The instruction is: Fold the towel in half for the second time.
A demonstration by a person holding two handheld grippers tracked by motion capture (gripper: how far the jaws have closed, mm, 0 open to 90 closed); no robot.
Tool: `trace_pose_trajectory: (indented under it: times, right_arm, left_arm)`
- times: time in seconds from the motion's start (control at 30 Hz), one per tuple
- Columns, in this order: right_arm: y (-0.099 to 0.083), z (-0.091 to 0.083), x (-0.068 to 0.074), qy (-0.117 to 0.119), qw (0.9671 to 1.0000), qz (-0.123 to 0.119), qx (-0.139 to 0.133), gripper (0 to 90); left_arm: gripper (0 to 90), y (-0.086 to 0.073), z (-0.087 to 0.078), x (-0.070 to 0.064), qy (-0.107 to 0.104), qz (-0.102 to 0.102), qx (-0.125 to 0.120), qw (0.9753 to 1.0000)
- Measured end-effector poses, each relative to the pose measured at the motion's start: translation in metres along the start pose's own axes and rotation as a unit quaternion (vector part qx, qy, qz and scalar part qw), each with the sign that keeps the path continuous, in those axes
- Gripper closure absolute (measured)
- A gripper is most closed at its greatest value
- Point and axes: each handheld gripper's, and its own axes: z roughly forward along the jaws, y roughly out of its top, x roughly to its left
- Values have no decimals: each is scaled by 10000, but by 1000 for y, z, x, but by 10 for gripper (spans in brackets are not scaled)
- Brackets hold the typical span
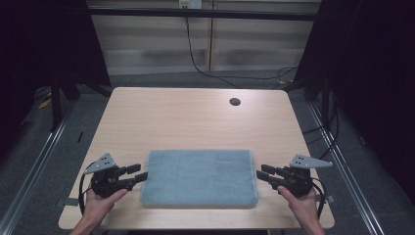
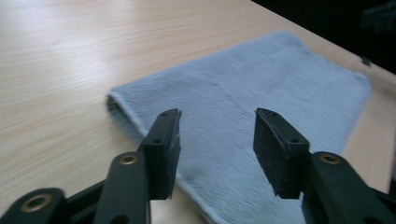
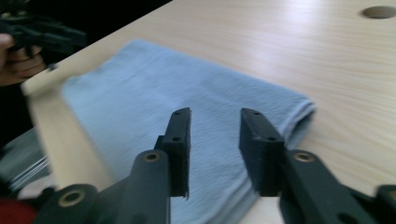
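Note:
A folded grey-blue towel (image 1: 199,177) lies flat near the table's front edge. My left gripper (image 1: 140,174) sits just off the towel's left edge, jaws open and pointing at it. My right gripper (image 1: 261,173) sits just off the towel's right edge, also open and facing inward. In the left gripper view the towel (image 2: 243,107) stretches ahead of the left gripper (image 2: 217,116), whose jaws stand apart with nothing between them. In the right gripper view the towel (image 3: 177,102) lies under and beyond the right gripper (image 3: 214,114), open and empty; the left gripper (image 3: 44,32) and its hand show far off.
The light wooden table (image 1: 195,117) has a round cable hole (image 1: 235,102) at its back right. Black frame posts and floor rails flank the table. Cables run along the floor behind it.

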Motion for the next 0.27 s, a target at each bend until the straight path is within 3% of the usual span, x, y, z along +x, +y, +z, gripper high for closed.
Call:
trace_pose_trajectory:
  times: [0.07, 0.17, 0.27]
  right_arm:
    - [-4, 5, -4, -46, 10000, 72, 13, 570]
    - [-8, 10, -6, -182, 9997, 121, 114, 508]
    - [-10, 11, -4, -246, 9996, 65, 115, 460]
  left_arm:
    - [432, -3, 0, 8, 244, 35, 65, 9997]
    - [379, -9, -3, 13, 515, -192, 34, 9985]
    - [353, -8, -4, 8, 504, -107, -5, 9987]
